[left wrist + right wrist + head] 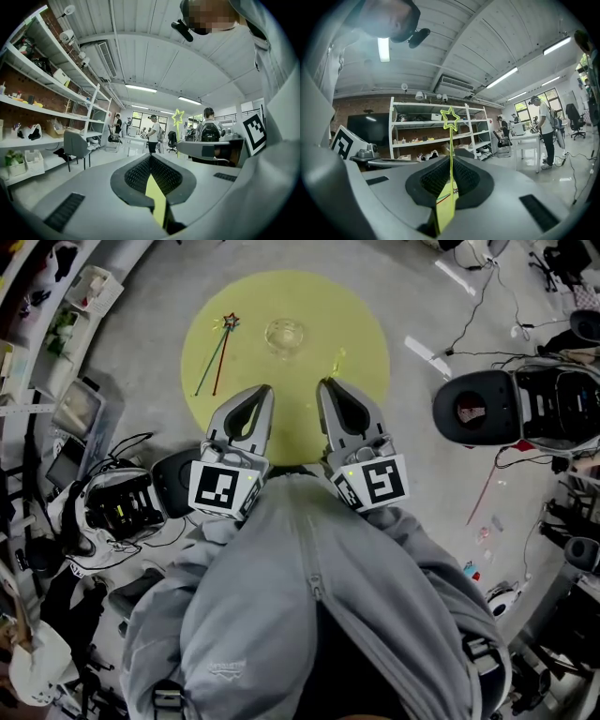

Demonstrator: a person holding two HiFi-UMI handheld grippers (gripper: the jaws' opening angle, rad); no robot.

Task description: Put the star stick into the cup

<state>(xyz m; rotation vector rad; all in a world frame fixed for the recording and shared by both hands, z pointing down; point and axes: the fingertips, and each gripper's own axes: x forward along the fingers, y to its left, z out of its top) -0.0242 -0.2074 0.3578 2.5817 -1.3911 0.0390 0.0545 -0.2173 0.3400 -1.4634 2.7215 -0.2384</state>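
Note:
A clear cup [284,336] stands on the round yellow table [366,334], toward its far side. My right gripper [325,383] is shut on a thin yellow-green star stick [450,140]; the stick stands up between the jaws with its star [450,118] on top. In the head view that stick [337,363] shows just beyond the right jaws, nearer to me than the cup and right of it. My left gripper [264,390] sits beside the right one, shut with nothing in it. Two more star sticks [217,354], one green and one red, lie on the table left of the cup.
A black round seat [476,407] stands right of the table, with cables and gear around it. A black headset [117,502] and boxes lie on the floor at the left. Shelving [440,131] and people at desks [152,133] are far off.

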